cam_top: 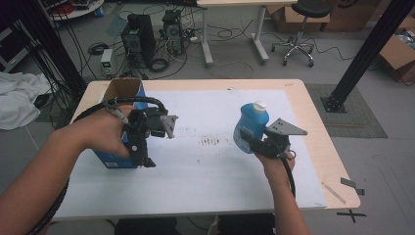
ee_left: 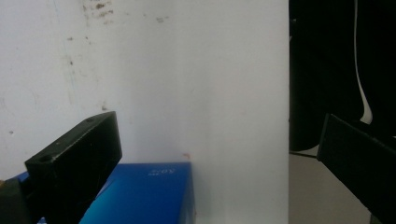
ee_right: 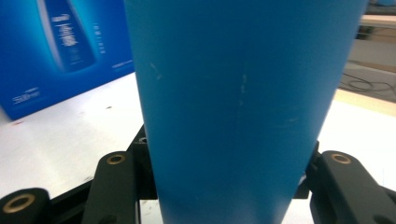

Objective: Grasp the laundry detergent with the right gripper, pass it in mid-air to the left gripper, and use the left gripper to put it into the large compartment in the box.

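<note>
Table [cam_top: 293, 98]: carries a sheet [cam_top: 205, 171] over most of its top. Box [cam_top: 122, 93]: stands open-topped on the sheet's left part, directly under and behind the left gripper [cam_top: 147, 159], whose wide-apart jaws point down beside the box's near corner. Bottle [cam_top: 251, 125]: clamped between the right gripper's [cam_top: 247, 139] jaws, ahead of that hand, cap uppermost. Box lies well to the left of the right gripper, across bare sheet.
</note>
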